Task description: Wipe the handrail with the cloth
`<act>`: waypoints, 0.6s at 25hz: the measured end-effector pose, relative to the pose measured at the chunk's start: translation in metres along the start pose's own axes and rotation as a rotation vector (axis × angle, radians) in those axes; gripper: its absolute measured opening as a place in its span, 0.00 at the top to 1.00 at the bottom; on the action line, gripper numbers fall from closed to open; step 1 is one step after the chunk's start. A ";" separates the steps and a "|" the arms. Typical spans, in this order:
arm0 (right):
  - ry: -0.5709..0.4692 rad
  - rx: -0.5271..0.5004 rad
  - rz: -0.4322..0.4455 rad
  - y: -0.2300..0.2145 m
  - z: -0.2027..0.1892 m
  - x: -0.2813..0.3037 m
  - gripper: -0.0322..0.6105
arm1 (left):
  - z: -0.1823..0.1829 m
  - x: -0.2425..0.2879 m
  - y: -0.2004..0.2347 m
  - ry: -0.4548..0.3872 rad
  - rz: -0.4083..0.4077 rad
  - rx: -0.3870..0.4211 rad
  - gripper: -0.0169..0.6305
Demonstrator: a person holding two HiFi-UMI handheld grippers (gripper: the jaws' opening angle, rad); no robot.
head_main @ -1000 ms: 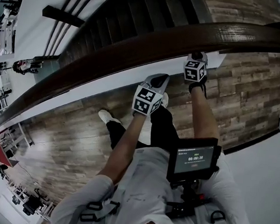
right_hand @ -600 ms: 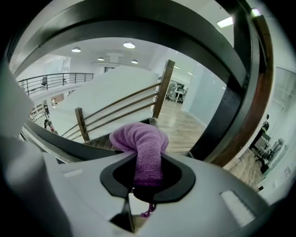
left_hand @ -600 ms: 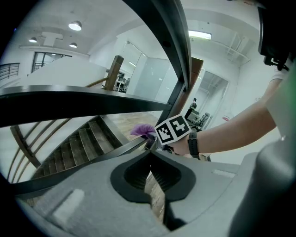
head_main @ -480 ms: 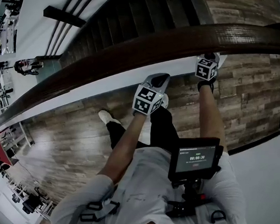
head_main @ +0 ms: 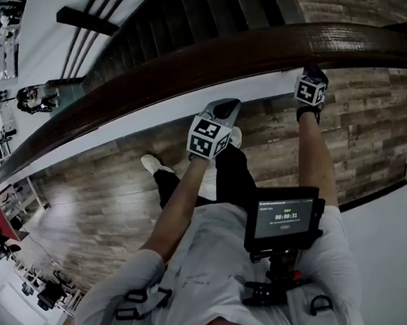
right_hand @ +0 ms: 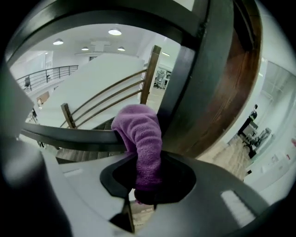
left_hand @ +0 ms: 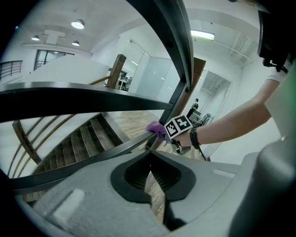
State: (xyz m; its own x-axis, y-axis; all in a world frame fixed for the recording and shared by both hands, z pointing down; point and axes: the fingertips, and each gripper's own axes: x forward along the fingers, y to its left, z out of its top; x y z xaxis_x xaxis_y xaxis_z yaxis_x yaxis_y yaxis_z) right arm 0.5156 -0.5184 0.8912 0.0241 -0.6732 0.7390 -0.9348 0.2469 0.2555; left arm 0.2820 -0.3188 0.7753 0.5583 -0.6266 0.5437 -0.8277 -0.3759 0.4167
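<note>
The dark brown wooden handrail [head_main: 198, 62] curves from lower left to upper right in the head view. My right gripper [head_main: 311, 72] reaches under it at the right, tips hidden by the rail. In the right gripper view, my right gripper [right_hand: 138, 194] is shut on a purple cloth [right_hand: 141, 139], which is pressed against the handrail [right_hand: 236, 83] and a black rail post. My left gripper [head_main: 227, 108] hangs below the rail's middle, apart from it. The left gripper view shows my left gripper [left_hand: 150, 173] shut on nothing, with the cloth [left_hand: 156, 129] beyond.
Dark stairs [head_main: 174, 14] descend behind the rail. A white ledge [head_main: 157, 122] runs beneath it, above a wood-plank floor [head_main: 100, 206]. My shoes [head_main: 150, 164] stand by the ledge. A chest-mounted screen [head_main: 283, 218] sits near my right arm. People stand far left [head_main: 32, 96].
My right gripper has slid to the right along the handrail with the cloth in it. The left gripper has barely shifted.
</note>
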 end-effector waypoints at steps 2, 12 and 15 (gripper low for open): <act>0.034 0.069 0.034 0.000 -0.016 -0.002 0.83 | 0.006 0.001 -0.003 0.001 -0.002 -0.004 0.97; -0.025 0.125 0.132 0.067 -0.045 -0.126 0.83 | 0.041 -0.085 -0.012 -0.039 -0.002 0.012 0.97; -0.128 0.069 0.203 0.104 -0.022 -0.173 0.83 | 0.053 -0.120 -0.010 -0.082 0.001 0.048 0.97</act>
State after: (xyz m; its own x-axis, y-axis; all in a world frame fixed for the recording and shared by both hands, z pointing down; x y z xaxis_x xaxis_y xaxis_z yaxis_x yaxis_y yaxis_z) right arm 0.4223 -0.3607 0.8040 -0.2077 -0.6988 0.6845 -0.9379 0.3411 0.0636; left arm 0.2199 -0.2760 0.6669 0.5524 -0.6802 0.4819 -0.8312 -0.4063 0.3795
